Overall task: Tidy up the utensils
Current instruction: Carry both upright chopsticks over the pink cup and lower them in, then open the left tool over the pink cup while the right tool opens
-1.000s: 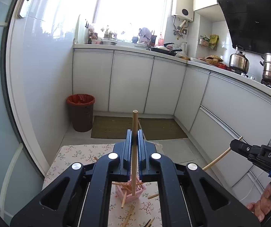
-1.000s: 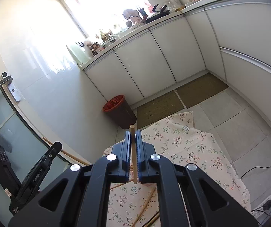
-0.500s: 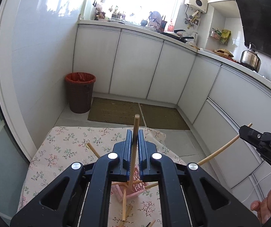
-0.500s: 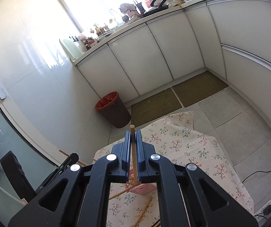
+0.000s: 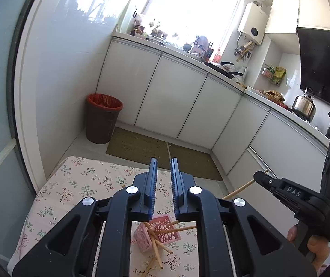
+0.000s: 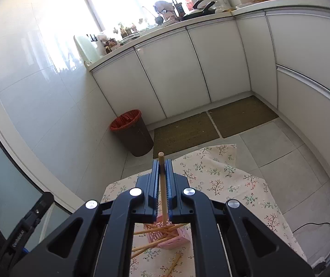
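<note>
My left gripper [image 5: 163, 184] hangs with jaws parted and nothing between them above the pink holder [image 5: 156, 232], which leans on the floral tablecloth [image 5: 79, 184] with chopsticks splayed from it; my right gripper [image 6: 162, 181] clamps one upright chopstick [image 6: 162, 180] over that holder

chopsticks [image 5: 162, 230] in basket [image 5: 165, 227], basket on table [image 5: 77, 184]

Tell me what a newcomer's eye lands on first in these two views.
First, the pink basket on the floral tablecloth, chopsticks poking out of it at all angles and a few loose beside it. Next, the right gripper clamped on a single upright chopstick above that basket, while the left gripper hangs open and empty. Behind, a red-lined trash bin stands against white cabinets.
</note>
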Demonstrator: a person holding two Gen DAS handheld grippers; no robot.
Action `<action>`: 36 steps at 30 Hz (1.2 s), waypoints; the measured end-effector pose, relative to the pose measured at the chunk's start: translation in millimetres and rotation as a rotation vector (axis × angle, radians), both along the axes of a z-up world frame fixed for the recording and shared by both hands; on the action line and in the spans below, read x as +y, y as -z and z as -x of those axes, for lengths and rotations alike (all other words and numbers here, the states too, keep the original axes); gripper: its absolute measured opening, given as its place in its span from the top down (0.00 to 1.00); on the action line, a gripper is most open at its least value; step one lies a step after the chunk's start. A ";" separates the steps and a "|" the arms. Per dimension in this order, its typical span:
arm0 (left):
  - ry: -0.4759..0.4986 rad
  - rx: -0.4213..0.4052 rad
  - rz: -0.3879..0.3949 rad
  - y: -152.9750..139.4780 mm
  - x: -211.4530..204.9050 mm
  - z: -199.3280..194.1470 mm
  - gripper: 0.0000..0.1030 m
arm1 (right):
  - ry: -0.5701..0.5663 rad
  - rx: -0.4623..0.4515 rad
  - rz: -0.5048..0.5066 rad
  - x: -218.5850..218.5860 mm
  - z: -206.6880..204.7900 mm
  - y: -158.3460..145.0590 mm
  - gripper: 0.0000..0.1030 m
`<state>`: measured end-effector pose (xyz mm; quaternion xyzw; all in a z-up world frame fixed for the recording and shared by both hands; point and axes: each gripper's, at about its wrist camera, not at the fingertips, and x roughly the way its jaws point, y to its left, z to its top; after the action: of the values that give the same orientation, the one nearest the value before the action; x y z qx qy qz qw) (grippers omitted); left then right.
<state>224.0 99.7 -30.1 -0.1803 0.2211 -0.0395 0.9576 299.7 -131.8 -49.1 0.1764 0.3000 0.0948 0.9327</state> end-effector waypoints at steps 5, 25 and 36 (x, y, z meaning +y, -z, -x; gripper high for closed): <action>0.002 0.026 0.007 5.4 5.5 -3.2 0.85 | -0.017 0.009 0.041 19.2 -14.9 18.1 0.93; 0.027 0.094 -0.178 11.6 -31.9 22.4 0.50 | -0.022 -0.029 0.104 6.1 68.0 13.2 0.51; 0.043 0.104 -0.268 23.8 -57.5 61.3 0.28 | 0.091 0.008 0.077 -31.1 115.7 32.2 0.15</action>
<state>162.6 42.2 -53.9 -0.0477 0.2776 -0.0206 0.9593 184.0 -162.9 -81.3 0.1542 0.2988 0.0399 0.9409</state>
